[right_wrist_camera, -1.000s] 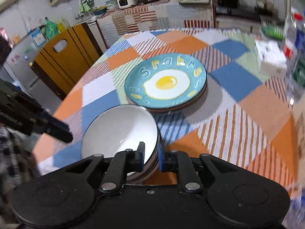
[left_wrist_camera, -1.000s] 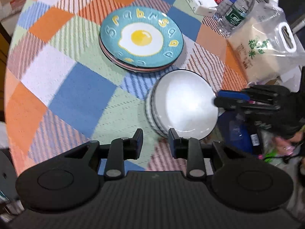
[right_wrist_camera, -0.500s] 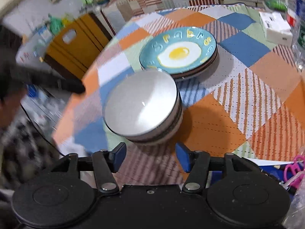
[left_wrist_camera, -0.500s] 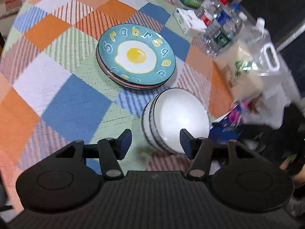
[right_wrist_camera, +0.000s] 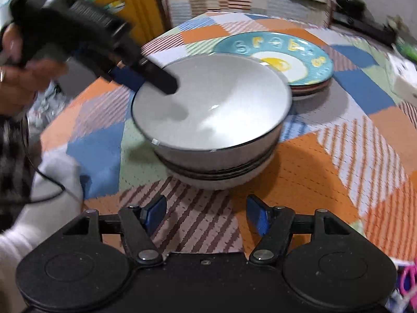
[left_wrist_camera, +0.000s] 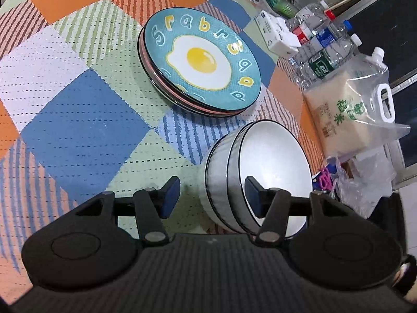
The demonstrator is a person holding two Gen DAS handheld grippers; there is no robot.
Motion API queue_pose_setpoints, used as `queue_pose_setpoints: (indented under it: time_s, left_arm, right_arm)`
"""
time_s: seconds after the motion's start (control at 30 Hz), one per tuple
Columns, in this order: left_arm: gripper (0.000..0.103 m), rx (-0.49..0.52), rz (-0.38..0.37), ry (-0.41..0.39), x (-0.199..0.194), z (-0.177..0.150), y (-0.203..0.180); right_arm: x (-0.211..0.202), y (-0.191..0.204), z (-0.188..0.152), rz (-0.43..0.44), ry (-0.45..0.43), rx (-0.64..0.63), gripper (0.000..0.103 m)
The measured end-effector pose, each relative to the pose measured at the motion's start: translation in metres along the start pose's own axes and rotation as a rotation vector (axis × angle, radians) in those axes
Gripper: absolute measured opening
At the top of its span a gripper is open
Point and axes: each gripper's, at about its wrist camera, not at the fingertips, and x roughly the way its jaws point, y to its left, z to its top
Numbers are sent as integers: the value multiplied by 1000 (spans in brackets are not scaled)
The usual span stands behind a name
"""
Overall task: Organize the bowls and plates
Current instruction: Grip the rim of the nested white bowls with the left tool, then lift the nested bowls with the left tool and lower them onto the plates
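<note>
The left gripper (left_wrist_camera: 209,195) straddles the stacked bowls' (left_wrist_camera: 256,174) rim, unpinched; the right gripper (right_wrist_camera: 206,215) gapes empty over bare tablecloth (right_wrist_camera: 299,182). Only the right view shows the hand (right_wrist_camera: 20,78).

Water bottles (left_wrist_camera: 323,52), rice bag (left_wrist_camera: 346,112), white box (left_wrist_camera: 276,35) on patchwork tablecloth (left_wrist_camera: 78,120)

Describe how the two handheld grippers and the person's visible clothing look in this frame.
Both the left gripper and the right gripper are matte black with round side discs, silver pivot screws and blue finger pads. A thin black cable trails from the left one. The person wears a white sleeve and a ring.
</note>
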Motion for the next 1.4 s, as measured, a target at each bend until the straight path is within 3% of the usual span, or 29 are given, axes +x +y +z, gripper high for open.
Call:
queue_pose_setpoints:
  time_s: [0.17,0.43,0.57,0.7,0.97,1.2,1.4]
  left_arm:
    - [54,13,23,-11,7,-1,2]
    - [53,-29,-10,-10,14,-5,7]
    - [50,-48,-30,3,26,-6,6]
    - [41,-51,-41,19,35,-8,4]
    - [40,-169,-70,23,43,-7,15]
    - [40,-132,-76,31,42,-7,13]
    - [41,-66,-18,18,41,-12,-7]
  right_arm:
    - [16,5,-7,-30,-68,-36,73]
    - [21,1,-10,-58,-150,-46,79]
    - [27,-2,-12,-61,-185,-31,98]
    - [33,-5,-12,-79,-218,-22,98]
    - [38,-1,-3,-65,-237,-37,99]
    - [44,-4,2,-65,-239,-11,100]
    - [40,-3,-3,-64,-240,29,100]
